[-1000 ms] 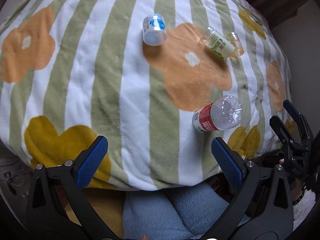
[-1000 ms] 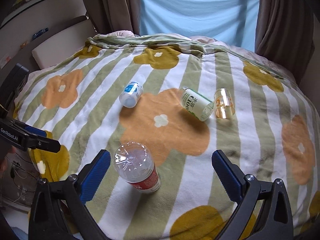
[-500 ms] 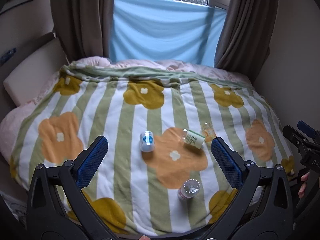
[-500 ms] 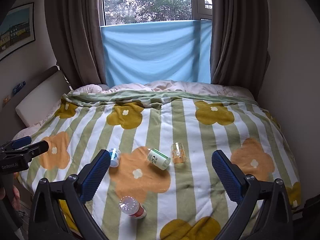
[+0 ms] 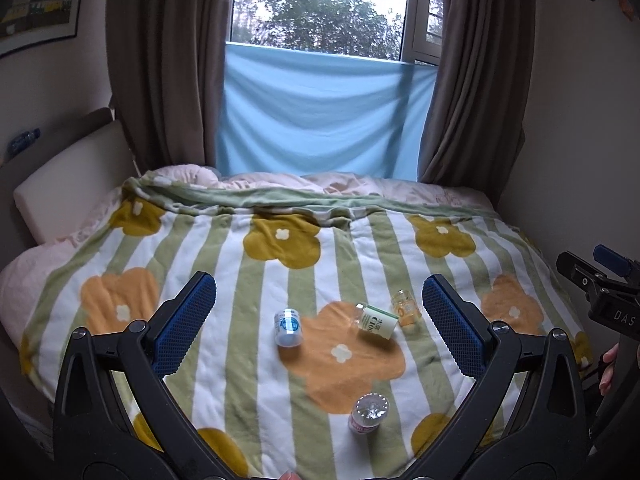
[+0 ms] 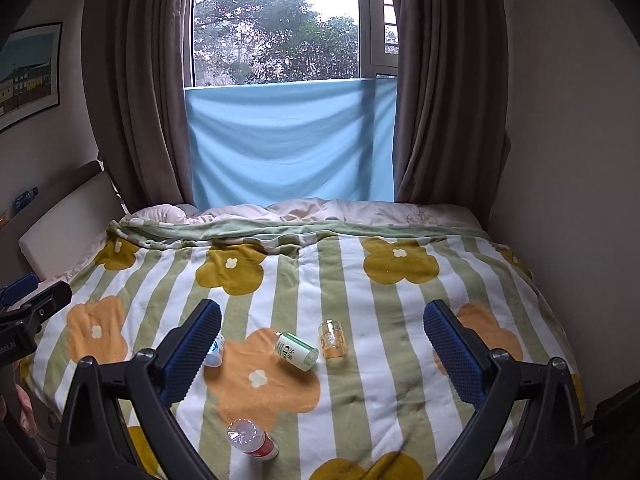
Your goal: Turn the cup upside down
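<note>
A small clear amber-tinted glass cup [image 5: 405,307] lies on its side on the flowered blanket; it also shows in the right wrist view [image 6: 331,338]. Both grippers hover well back from it, above the bed's near edge. My left gripper [image 5: 318,322] is open and empty, its blue pads [image 5: 182,322] wide apart. My right gripper [image 6: 320,354] is open and empty too, and shows at the right edge of the left wrist view [image 5: 600,276].
Beside the cup lies a green-labelled bottle [image 5: 374,321]. A blue-labelled bottle [image 5: 287,327] lies left of it, and a red-labelled clear bottle [image 5: 368,414] lies nearer me. The striped blanket [image 5: 256,280] covers the bed; walls on both sides, headboard [image 5: 68,176] left, curtained window behind.
Both grippers have pulled back and tilted up from close over the blanket, so the whole bed and window now show. The cup and bottles have not moved.
</note>
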